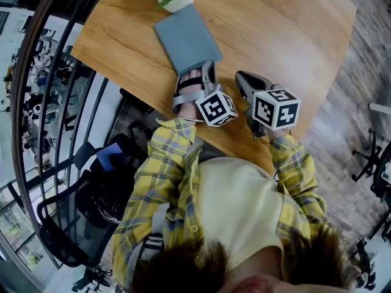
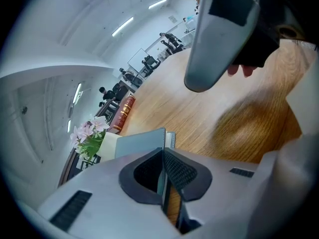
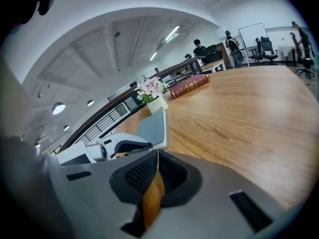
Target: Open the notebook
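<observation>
Two risks noted. The left gripper is clamped on the thin near edge of the notebook, which lies on the counter with its far end just beside the pot; the cover is not yet swung open. The right gripper hangs beside it, jaws together on nothing, well clear of the book.

1. The bite may hold pages as well as the cover; how many leaves sit between the pads cannot be told. A lift would then raise the whole book.
2. Nothing pins the book. A pull could drag it, or a push could drive it into the pot and tip it.
</observation>
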`<state>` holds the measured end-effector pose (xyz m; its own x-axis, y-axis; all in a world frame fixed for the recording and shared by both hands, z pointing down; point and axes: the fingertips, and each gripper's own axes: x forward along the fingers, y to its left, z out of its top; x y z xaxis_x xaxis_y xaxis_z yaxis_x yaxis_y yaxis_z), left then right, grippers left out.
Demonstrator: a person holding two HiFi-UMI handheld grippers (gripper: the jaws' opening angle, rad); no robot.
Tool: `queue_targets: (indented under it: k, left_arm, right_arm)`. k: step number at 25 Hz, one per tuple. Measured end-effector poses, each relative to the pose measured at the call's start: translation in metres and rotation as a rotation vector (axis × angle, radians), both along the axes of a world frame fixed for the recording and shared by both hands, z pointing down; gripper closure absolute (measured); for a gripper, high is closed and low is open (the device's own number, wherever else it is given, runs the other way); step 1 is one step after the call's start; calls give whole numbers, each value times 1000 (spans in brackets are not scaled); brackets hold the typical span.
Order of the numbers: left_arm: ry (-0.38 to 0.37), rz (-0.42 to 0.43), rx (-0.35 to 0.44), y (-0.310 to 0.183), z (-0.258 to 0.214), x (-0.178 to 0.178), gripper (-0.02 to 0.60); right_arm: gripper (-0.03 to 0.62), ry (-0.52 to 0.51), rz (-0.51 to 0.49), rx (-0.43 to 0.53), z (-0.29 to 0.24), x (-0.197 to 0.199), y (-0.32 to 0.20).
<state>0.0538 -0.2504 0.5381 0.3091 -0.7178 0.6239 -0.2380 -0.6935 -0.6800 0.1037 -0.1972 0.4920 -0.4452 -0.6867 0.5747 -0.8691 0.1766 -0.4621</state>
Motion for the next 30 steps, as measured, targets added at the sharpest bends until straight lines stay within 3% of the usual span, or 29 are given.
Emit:
queue_targets:
  k: [9,18,21,30]
  left_arm:
    - [29,16,29,-1,-9,-1,565]
    - [36,7,29,0,-13,-2,565]
    - [39,1,24,-1,-14,-3,565]
    - [48,2,36,-1,-22,-4,565]
  right_arm:
    - [526,-58,-21,10,-3,-8,-15]
    - [522,-190,14,-32,4,-13,-39]
    - [439,-229,13,-56,5,-16,-50]
    - [382,-418,22,-144,12,-31,-69]
